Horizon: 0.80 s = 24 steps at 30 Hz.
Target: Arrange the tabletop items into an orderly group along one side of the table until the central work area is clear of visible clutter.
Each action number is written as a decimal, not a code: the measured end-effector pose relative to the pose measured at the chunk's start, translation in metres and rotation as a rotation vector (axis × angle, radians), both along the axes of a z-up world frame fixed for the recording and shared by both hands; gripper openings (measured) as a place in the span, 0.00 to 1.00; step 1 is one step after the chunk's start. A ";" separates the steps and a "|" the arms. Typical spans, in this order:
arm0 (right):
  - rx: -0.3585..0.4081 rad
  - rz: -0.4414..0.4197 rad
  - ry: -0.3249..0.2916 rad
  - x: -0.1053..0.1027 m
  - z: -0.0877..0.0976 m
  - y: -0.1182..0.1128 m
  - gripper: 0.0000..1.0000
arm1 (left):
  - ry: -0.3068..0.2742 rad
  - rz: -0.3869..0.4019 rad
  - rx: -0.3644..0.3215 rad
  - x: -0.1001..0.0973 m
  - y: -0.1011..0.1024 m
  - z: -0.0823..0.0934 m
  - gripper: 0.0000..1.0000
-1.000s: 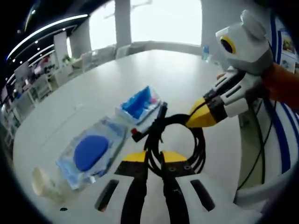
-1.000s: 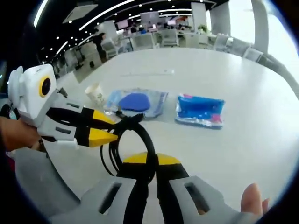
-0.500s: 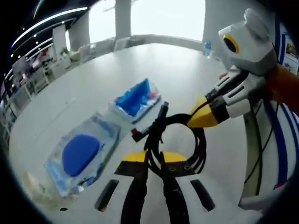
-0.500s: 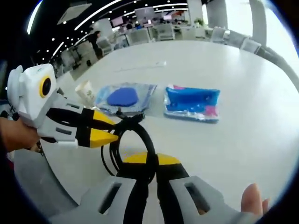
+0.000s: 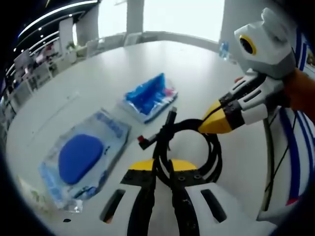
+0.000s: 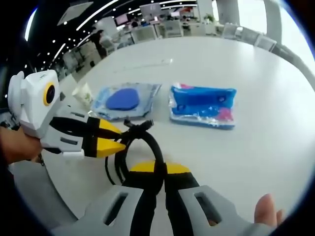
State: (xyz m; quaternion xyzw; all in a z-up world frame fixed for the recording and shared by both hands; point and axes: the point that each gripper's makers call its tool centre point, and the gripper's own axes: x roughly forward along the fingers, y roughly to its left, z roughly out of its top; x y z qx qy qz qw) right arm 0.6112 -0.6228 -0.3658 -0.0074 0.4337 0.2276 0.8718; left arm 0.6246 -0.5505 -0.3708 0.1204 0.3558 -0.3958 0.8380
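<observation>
A coiled black cable (image 5: 194,147) hangs over the white table (image 5: 88,93), held from both sides. My left gripper (image 5: 162,166) is shut on the coil's near edge, and my right gripper (image 6: 156,169) is shut on the cable (image 6: 140,145) as well. In the left gripper view the right gripper (image 5: 219,120) comes in from the right onto the coil. In the right gripper view the left gripper (image 6: 106,138) comes in from the left. A clear packet with a blue pad (image 5: 81,157) (image 6: 125,98) and a blue pouch (image 5: 150,96) (image 6: 202,105) lie flat on the table.
A small pale cup (image 6: 82,94) stands beside the pad packet. A thin white strip (image 6: 150,63) lies farther out on the table. Chairs (image 6: 172,29) line the far edge. A person's fingertip (image 6: 266,209) shows by my right gripper.
Both views have drifted closer to the packets, which now sit larger and lower in view. Both grippers stay shut on the cable.
</observation>
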 end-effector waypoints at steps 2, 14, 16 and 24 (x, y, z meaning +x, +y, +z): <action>0.002 -0.007 0.004 0.002 -0.003 -0.001 0.04 | 0.005 0.002 0.003 0.001 0.000 -0.002 0.08; -0.007 -0.024 0.026 0.012 -0.019 -0.003 0.04 | 0.032 0.008 0.003 0.009 -0.002 -0.012 0.08; -0.006 -0.025 0.028 0.012 -0.019 -0.003 0.04 | 0.035 0.010 0.002 0.010 -0.001 -0.014 0.08; -0.022 -0.026 0.046 0.013 -0.030 -0.004 0.05 | 0.046 0.015 -0.001 0.011 -0.002 -0.017 0.08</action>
